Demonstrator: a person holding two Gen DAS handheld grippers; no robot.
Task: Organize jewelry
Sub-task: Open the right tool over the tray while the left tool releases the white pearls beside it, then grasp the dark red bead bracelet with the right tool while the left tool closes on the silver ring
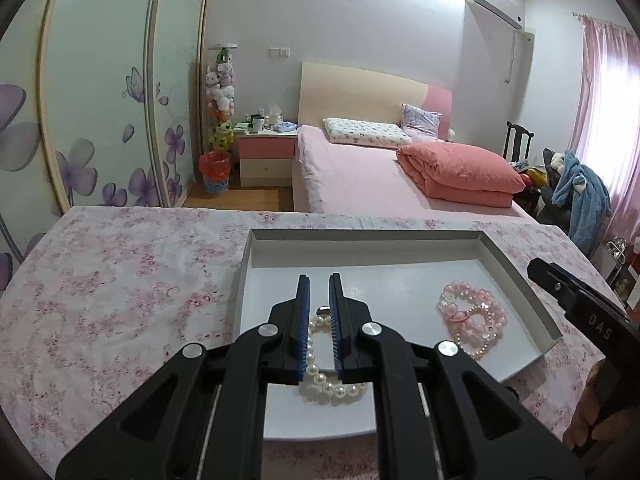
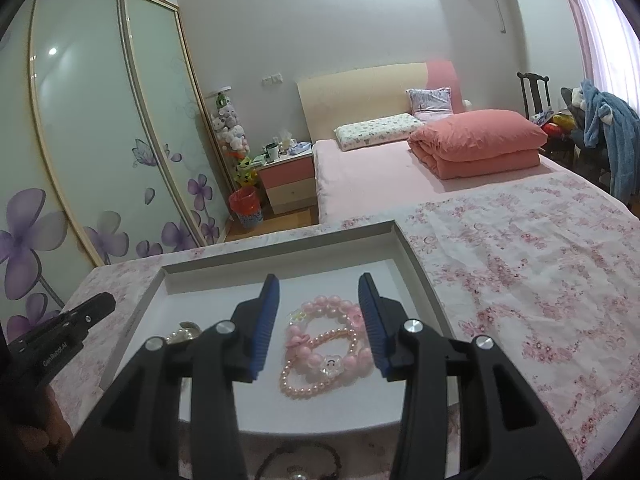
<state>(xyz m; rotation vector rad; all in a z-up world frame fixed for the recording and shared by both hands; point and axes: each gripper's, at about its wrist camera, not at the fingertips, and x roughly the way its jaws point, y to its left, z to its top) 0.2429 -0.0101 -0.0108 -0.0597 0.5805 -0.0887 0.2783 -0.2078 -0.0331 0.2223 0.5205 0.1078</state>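
Note:
A shallow white tray (image 1: 516, 264) lies on the floral-clothed table. In it lie a white pearl bracelet (image 1: 332, 388) and pink bead bracelets (image 1: 474, 322). My left gripper (image 1: 319, 284) hovers over the pearl bracelet, its blue pads a narrow gap apart, holding nothing. In the right wrist view my right gripper (image 2: 318, 284) is open wide above the pink bracelets (image 2: 324, 344), which lie between its fingers. The tray (image 2: 416, 268) and part of the pearl bracelet (image 2: 182, 334) show there too. A dark bead bracelet (image 2: 298, 462) lies on the cloth in front of the tray.
The floral tablecloth (image 1: 120, 300) spreads left of the tray and, in the right wrist view (image 2: 540, 280), right of it. Beyond the table are a pink bed (image 1: 360, 172), a nightstand (image 1: 266, 156) and wardrobe doors (image 1: 104, 100).

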